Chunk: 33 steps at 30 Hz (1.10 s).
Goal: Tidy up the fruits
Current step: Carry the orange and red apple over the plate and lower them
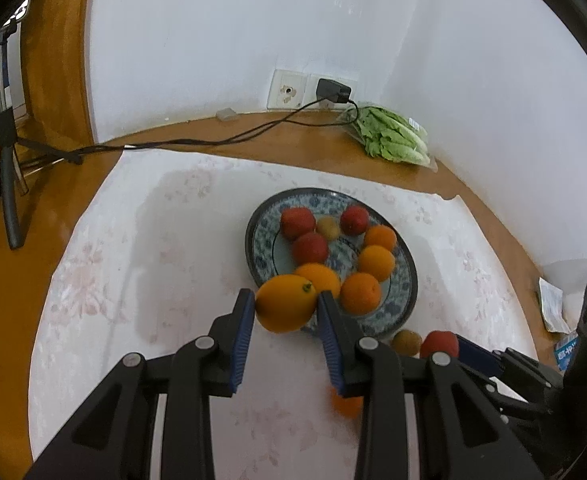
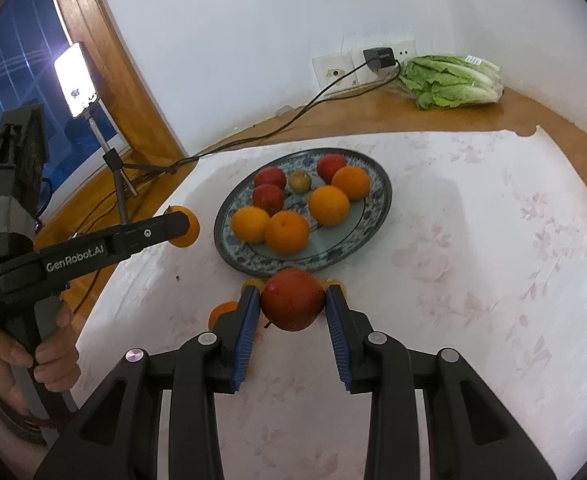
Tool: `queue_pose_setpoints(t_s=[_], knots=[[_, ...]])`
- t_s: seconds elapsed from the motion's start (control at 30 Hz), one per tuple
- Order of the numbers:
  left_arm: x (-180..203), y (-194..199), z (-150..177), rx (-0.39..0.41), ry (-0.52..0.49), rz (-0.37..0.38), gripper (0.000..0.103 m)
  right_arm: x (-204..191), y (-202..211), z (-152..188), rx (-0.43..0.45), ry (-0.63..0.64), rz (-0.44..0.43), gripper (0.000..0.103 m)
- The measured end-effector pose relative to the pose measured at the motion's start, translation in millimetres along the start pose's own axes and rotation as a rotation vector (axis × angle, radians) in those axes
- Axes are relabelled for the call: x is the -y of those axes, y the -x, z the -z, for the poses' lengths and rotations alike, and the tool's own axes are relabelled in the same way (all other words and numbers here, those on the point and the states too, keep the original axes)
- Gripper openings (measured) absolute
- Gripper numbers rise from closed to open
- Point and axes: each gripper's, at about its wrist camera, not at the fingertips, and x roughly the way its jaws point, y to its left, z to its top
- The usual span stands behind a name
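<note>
My left gripper (image 1: 285,308) is shut on an orange (image 1: 286,303) and holds it above the near left rim of the blue patterned plate (image 1: 407,276). The plate holds several oranges, three red apples and a kiwi (image 1: 328,227). My right gripper (image 2: 293,300) is shut on a red apple (image 2: 293,298) just in front of the plate (image 2: 379,196). The left gripper (image 2: 181,226) with its orange (image 2: 187,232) also shows in the right wrist view. A loose orange (image 2: 221,312) lies on the cloth below. A kiwi (image 1: 406,342) lies beside the plate.
A white floral cloth (image 2: 473,280) covers the wooden table. A bag of lettuce (image 2: 449,80) lies at the back by the wall socket with a charger (image 2: 379,58) and its cable. A tripod with a lit phone (image 2: 75,80) stands at the left.
</note>
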Motion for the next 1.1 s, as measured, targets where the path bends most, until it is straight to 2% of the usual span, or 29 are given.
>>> queue_pose_setpoints(t_s=[0.53,1.1], knots=[[4.0,-33.9,-24.4,-0.008,0.005,0.005,0.034,2.8,-17.4,-21.8,0.026,0.064,0.044,0.035],[-1.8,-63.1,-26.8,-0.039,0.024,0.004,0.034,2.9,-44.3,-26.3,0.011,0.104,0.072,0.035]])
